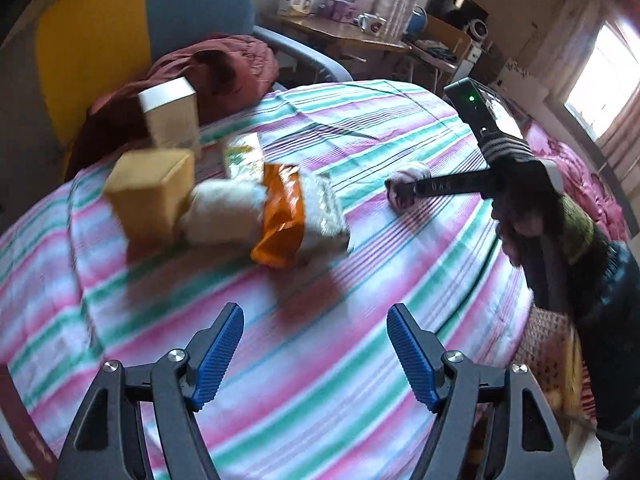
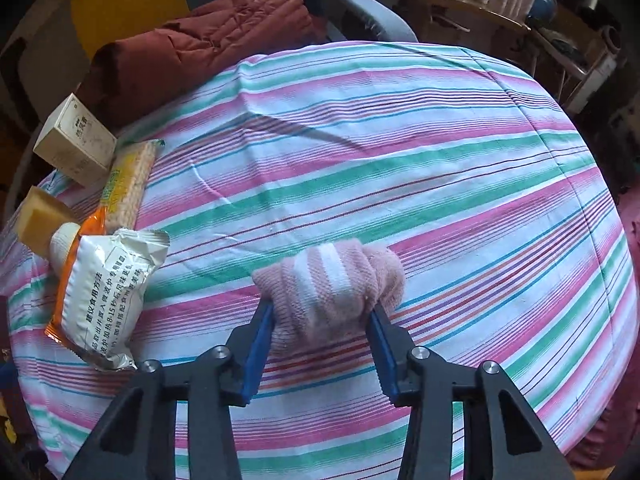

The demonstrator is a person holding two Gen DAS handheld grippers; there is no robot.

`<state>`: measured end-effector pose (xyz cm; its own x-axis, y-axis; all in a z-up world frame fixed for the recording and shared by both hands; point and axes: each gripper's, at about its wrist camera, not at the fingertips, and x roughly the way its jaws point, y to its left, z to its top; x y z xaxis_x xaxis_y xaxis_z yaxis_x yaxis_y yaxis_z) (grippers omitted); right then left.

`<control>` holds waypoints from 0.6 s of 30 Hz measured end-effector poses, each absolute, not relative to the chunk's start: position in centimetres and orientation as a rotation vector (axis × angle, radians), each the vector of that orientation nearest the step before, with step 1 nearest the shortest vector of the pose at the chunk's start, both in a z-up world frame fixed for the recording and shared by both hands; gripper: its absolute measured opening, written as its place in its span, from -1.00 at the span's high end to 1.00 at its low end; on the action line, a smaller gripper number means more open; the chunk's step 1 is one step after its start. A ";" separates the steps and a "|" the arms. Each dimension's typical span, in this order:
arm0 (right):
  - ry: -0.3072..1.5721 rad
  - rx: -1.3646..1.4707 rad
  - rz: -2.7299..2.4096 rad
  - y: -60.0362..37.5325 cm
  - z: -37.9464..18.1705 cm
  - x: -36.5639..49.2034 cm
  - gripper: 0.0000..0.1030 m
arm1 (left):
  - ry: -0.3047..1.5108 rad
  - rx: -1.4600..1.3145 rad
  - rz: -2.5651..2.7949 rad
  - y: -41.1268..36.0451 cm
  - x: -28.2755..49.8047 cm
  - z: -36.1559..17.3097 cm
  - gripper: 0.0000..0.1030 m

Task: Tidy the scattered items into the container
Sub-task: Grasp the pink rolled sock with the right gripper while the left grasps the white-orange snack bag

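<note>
At the lower centre of the right wrist view, the rolled pink-and-white knitted sock [image 2: 330,280], judged light, soft and compressible, is clasped across its middle by the right gripper [image 2: 322,312], while the left gripper [image 1: 316,340] is spread, empty.

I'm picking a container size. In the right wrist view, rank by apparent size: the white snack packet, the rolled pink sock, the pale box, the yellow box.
1. White snack packet
2. Rolled pink sock, inflated by nearness to the camera
3. Pale box
4. Yellow box, partly hidden, so unsure
</note>
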<state>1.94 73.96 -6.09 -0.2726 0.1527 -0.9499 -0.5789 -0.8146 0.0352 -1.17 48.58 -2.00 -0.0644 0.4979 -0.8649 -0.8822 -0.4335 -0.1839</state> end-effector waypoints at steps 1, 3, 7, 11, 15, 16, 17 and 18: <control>0.525 -1.522 2.123 73.9 -6.0 2.1 0.09 | 0.507 -1.140 1.700 49.6 -1.2 -2.1 -0.47; 0.538 -1.519 2.122 73.8 -5.9 2.2 0.09 | 0.547 -1.126 1.704 51.2 -1.3 -2.5 -0.47; 0.559 -1.519 2.122 74.1 -6.2 1.6 0.09 | 0.623 -1.093 1.731 54.1 -1.5 -3.3 -0.47; 0.544 -1.524 2.125 74.0 -6.3 1.4 0.09 | 0.711 -1.090 1.743 56.5 -1.8 -4.8 -0.47; 0.547 -1.526 2.127 74.0 -6.3 1.4 0.08 | 0.783 -1.074 1.771 57.7 -2.0 -5.9 -0.47; 0.546 -1.526 2.128 74.0 -6.2 1.4 0.08 | 0.802 -1.064 1.776 58.1 -2.0 -6.2 -0.47; 0.546 -1.526 2.129 74.0 -6.2 1.3 0.07 | 0.814 -1.057 1.779 58.3 -2.0 -6.4 -0.47; 0.545 -1.526 2.130 74.0 -6.3 1.3 0.07 | 0.822 -1.055 1.783 58.5 -2.1 -6.6 -0.47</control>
<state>1.33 73.96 -6.26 -0.2780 0.1366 -0.9508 -0.5768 -0.8153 0.0515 -2.11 58.54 -6.59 -0.2502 0.3517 -0.9020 -0.9143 -0.3923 0.1007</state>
